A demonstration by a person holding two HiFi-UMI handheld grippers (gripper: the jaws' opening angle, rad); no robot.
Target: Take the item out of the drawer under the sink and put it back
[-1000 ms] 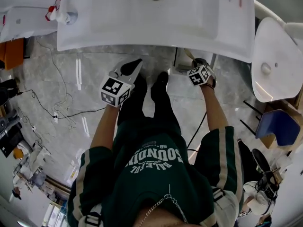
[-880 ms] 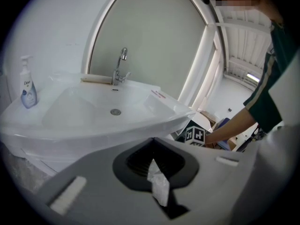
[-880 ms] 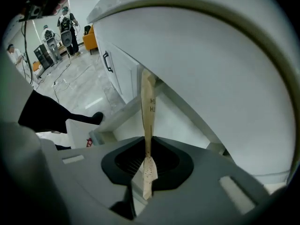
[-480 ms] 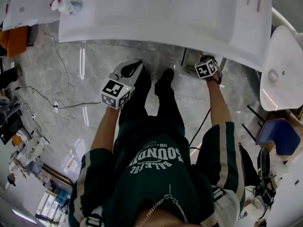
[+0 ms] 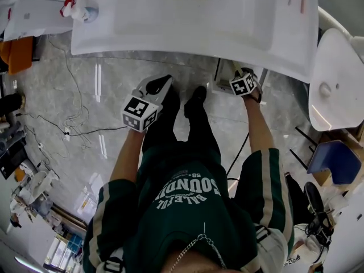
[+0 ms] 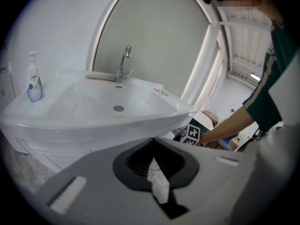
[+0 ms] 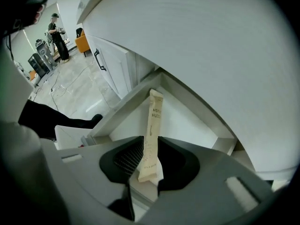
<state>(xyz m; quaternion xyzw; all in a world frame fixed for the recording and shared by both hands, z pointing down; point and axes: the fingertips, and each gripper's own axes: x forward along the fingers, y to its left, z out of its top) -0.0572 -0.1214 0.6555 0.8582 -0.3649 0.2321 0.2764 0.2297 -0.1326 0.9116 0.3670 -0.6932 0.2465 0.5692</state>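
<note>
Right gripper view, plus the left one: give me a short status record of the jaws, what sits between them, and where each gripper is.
right gripper: jaws have just been opening
between right jaws: slim beige packet, lengthwise along the jaws, pads apparently no longer pressing it
right gripper place: over the open drawer under the sink
left gripper: jaws shut on a white scrap
left gripper place: in front of the sink, away from the drawer

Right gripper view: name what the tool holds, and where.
Nothing gripped: the tool has just been opening, the sachet standing loose, lower end between its jaws.
</note>
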